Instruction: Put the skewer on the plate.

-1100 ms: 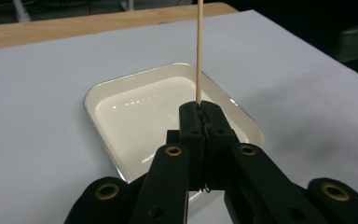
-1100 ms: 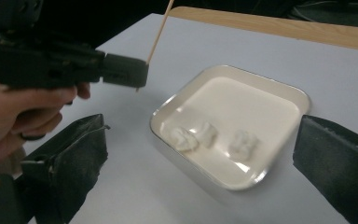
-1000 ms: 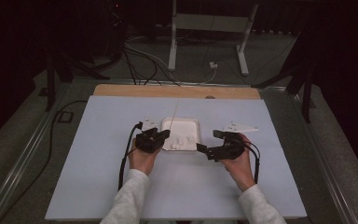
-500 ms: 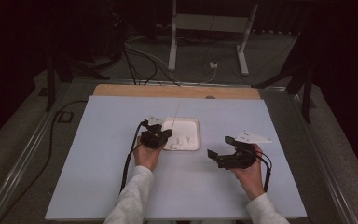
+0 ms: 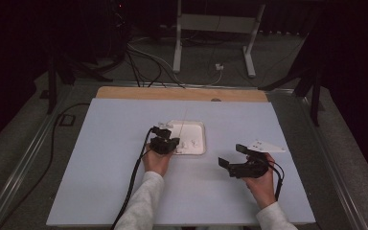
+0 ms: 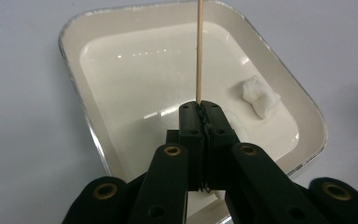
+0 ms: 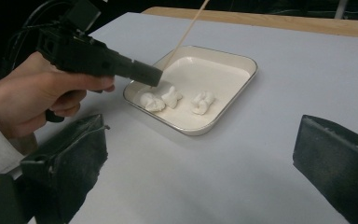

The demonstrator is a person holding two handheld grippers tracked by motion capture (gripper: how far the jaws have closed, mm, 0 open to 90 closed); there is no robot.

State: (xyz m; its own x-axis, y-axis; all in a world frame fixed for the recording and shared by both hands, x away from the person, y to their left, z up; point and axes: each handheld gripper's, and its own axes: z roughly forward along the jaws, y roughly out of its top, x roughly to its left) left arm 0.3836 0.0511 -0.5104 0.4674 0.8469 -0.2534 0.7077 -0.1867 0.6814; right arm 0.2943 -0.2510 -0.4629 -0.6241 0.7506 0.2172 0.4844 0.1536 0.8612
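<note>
Left gripper (image 6: 199,109) jaws are clamped together on a thin wooden skewer (image 6: 198,51), which runs straight out ahead of the tips, over the white tray (image 6: 81,93). Tray sits directly under and in front of those jaws; one white marshmallow piece (image 6: 260,96) lies ahead and to the right of the tips, near the tray's far right wall. In the right gripper view the left gripper (image 7: 142,74) hovers at the tray's (image 7: 242,77) near-left rim, skewer (image 7: 186,29) angling up and away, three white pieces (image 7: 175,99) in the tray just beside its tips.

Right gripper (image 7: 200,154) jaws are spread wide, nothing between them, bare table (image 7: 284,56) in the gap. Tray is ahead of that gap, apart from both jaws.

High view: left gripper (image 5: 168,142) at the tray's (image 5: 199,125) left edge, right gripper (image 5: 230,160) well off to the tray's right.
</note>
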